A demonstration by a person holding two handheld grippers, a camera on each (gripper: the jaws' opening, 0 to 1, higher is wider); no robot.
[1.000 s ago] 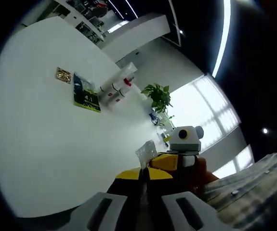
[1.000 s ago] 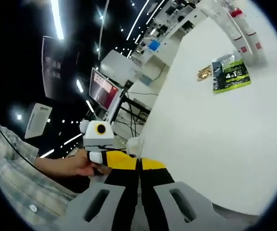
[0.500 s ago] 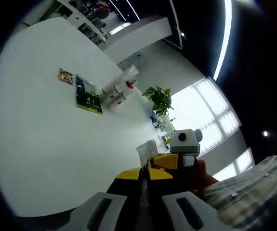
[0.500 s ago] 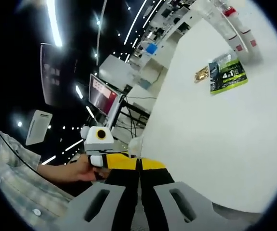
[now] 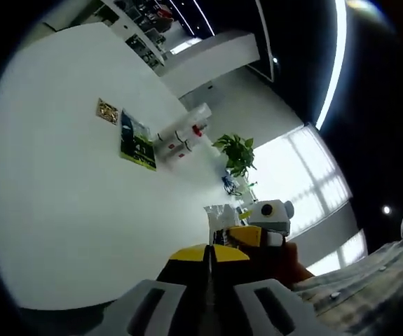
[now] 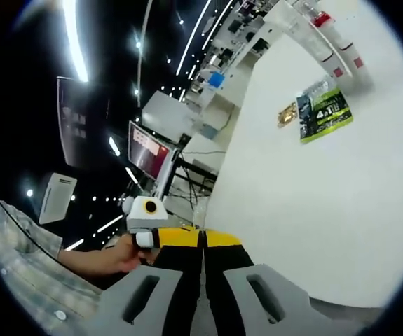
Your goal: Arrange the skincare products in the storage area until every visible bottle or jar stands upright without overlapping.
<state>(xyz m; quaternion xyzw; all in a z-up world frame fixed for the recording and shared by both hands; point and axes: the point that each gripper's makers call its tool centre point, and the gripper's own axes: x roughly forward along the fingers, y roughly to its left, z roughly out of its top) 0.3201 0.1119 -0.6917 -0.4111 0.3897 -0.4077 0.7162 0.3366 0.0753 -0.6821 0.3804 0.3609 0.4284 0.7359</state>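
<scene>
**Two grippers held back, nothing picked up yet**

Two white tubes (image 5: 181, 133) with red labels are seen lying on their sides, close together, on the white table (image 5: 61, 210), upper middle of the left gripper view; in the right gripper view they sit at the upper right. Just beside them a green sachet (image 5: 137, 142) lies flat, and next to that a small gold packet (image 5: 106, 110).

The left gripper (image 5: 210, 294) is held at the bottom of its view, jaws pressed together, nothing between them. The right gripper (image 6: 202, 294) is likewise closed and empty at the bottom of its view. Both are well apart from the products. Each gripper is seen from the other's view, held in a hand (image 6: 127, 255).

The step is judged to be the approach; no tube has been stood up yet. For the next move, the jaws would need to be opened, one gripper brought to a tube and closed across its body, then tipped upright clear of its neighbour.

Writing: "4" and "1" can be made out on the sachet; the rest is too small. Tube labels cannot be read.
</scene>
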